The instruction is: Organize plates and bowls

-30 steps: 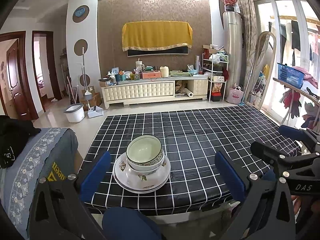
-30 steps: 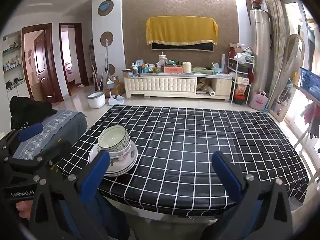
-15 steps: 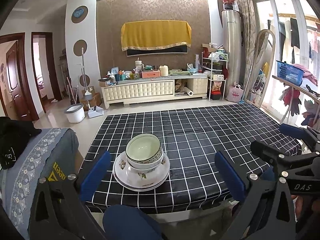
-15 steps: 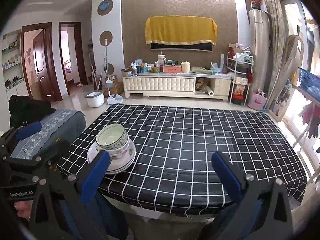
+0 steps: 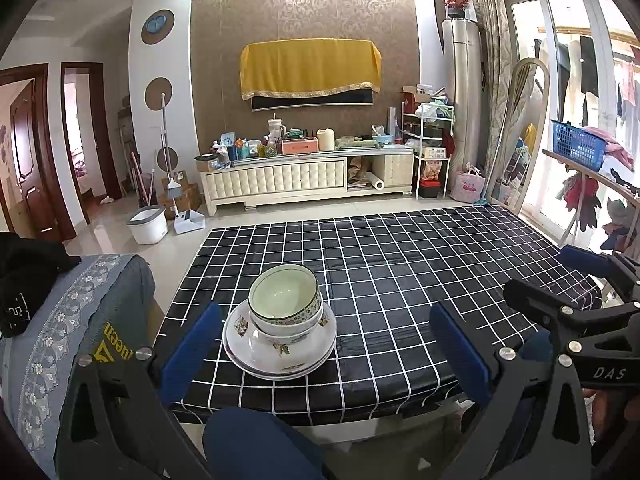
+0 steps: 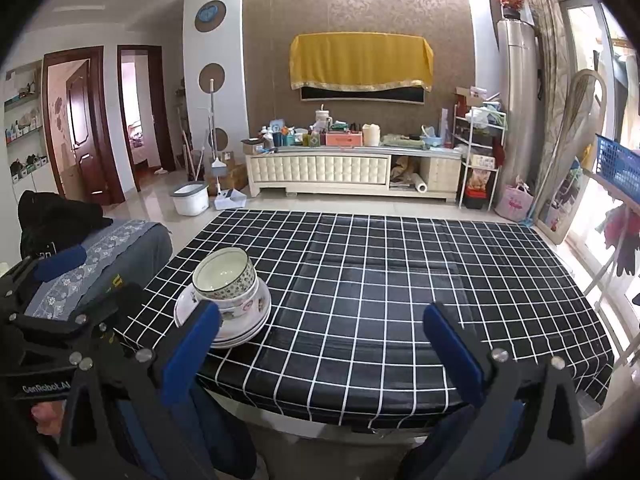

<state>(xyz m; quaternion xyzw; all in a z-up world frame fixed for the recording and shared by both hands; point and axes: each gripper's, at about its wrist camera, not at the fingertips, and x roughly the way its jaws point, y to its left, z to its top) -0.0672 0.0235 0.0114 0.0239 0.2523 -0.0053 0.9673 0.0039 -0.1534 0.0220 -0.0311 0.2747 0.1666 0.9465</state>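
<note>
A stack of dishes stands near the front left corner of the black checked table [image 5: 400,264]: a green-rimmed bowl [image 5: 284,294] nested in a white flowered bowl [image 5: 276,338], on white plates [image 5: 320,350]. The stack also shows in the right wrist view [image 6: 226,276], partly behind a blue finger. My left gripper [image 5: 326,354] is open and empty, held off the table's near edge in front of the stack. My right gripper [image 6: 320,350] is open and empty, to the right of the stack, also off the near edge.
A grey chair back [image 5: 68,320] with a black cloth stands left of the table. A cream TV cabinet [image 5: 308,176] with clutter lines the far wall. A white bucket [image 5: 148,224] sits on the floor. A drying rack with a blue basket [image 5: 576,144] is at right.
Both grippers have drawn back slightly from the table; the stack sits a little farther off in both views. Both stay open and empty.
</note>
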